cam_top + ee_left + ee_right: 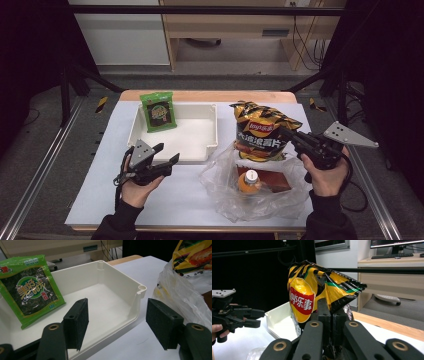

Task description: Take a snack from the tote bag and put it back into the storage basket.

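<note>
Best to lift the chip bag (264,131) clear of the plastic bag (235,192) before swinging it over to the white tray (210,150), keeping the right gripper (290,136) clamped on its edge. Hangs upright above the plastic bag, long axis near vertical, logo facing the high view. Left gripper (167,152) waits open beside the tray.
</note>
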{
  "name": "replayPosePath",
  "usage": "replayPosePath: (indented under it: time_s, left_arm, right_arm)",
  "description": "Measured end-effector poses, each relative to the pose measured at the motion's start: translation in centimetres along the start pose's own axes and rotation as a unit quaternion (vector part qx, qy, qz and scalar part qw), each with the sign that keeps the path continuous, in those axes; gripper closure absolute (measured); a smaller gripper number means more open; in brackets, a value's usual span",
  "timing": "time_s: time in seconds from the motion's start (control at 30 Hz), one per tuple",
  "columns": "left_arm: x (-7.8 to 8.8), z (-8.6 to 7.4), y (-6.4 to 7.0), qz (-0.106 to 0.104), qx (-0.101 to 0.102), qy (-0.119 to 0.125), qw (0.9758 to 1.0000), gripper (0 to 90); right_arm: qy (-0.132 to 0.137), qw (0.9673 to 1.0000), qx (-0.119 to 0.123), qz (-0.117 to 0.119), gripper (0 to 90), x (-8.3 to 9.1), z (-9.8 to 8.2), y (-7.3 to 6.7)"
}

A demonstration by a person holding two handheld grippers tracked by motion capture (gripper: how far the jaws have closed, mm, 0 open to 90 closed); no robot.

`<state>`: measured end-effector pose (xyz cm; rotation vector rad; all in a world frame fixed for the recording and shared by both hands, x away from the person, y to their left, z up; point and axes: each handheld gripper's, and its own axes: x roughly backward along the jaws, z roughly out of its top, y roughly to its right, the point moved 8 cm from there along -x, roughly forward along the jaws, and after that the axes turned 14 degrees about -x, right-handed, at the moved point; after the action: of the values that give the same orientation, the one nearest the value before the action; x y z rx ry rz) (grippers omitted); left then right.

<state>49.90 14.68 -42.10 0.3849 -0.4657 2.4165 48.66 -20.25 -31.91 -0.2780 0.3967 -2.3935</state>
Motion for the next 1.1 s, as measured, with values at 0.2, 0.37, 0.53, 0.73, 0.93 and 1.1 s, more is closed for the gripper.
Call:
replayPosePath:
  time_s: [0.2,0.37,0.53,0.73,0.93,1.1]
  left_arm:
    - [0.2,0.3,0.1,-0.002,-0.002,0.003,1.0,34.0]
    - [0.6,1.0,0.0,-0.002,0.0,0.017,0.9999,33.0]
    - [0.9,1.4,0.0,-0.002,-0.003,0.02,0.9998,32.6]
    - [1.3,2.5,0.0,-0.002,-0.006,0.035,0.9994,31.9]
    - [1.6,4.3,0.1,-0.007,-0.013,0.051,0.9986,30.8]
    - [1.9,6.5,0.2,-0.012,-0.012,0.075,0.997,30.5]
  right_arm:
    - [0.007,1.0,0.0,0.002,88.7,0.2,0.5,-0.1]
    - [0.011,0.9999,0.005,0.008,88.8,-0.4,1.1,-0.8]
    - [0.012,0.9996,0.011,0.022,88.8,-1.3,1.8,-2.0]
    - [0.002,0.9991,0.015,0.041,88.8,-2.9,1.4,-3.4]
    - [-0.012,0.9982,0.013,0.057,88.8,-4.3,0.4,-4.5]
    - [-0.025,0.9975,0.019,0.063,88.8,-5.2,-0.4,-5.1]
